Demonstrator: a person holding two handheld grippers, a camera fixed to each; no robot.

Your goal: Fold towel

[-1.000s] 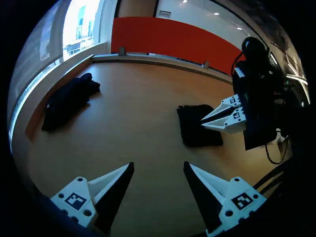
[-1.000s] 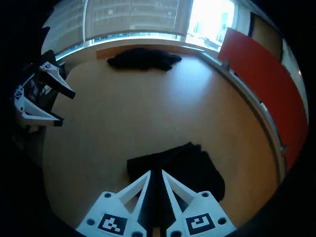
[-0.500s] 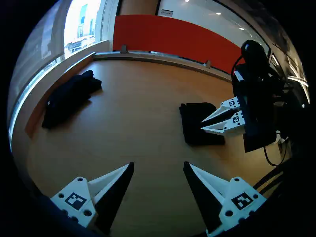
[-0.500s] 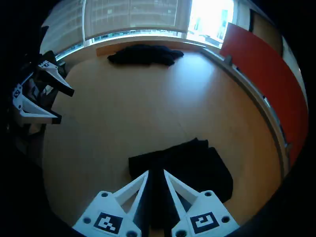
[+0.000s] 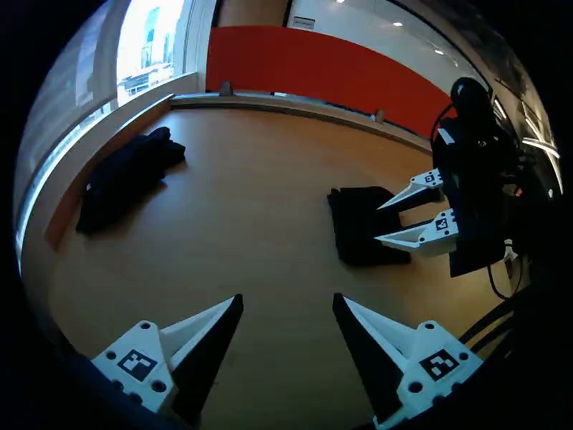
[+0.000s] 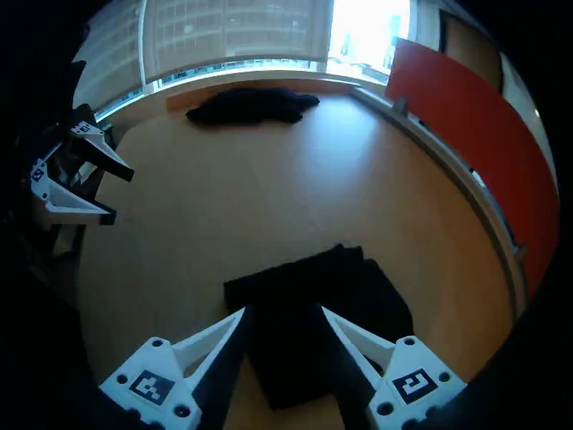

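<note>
Plainly right hand-held gripper (image 6: pixel 283 309) gapes over dark towel (image 6: pixel 358 294); its folds indistinct

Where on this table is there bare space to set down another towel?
The table is barest in the middle, between the dark cloth pile and the folded towel. Another free strip runs along the red partition. It is crowded at the folded towel, where the right gripper stands open over it.

The black towel (image 6: pixel 315 301) lay flat, folded into a compact rectangle, lower centre in the right gripper view.
</note>
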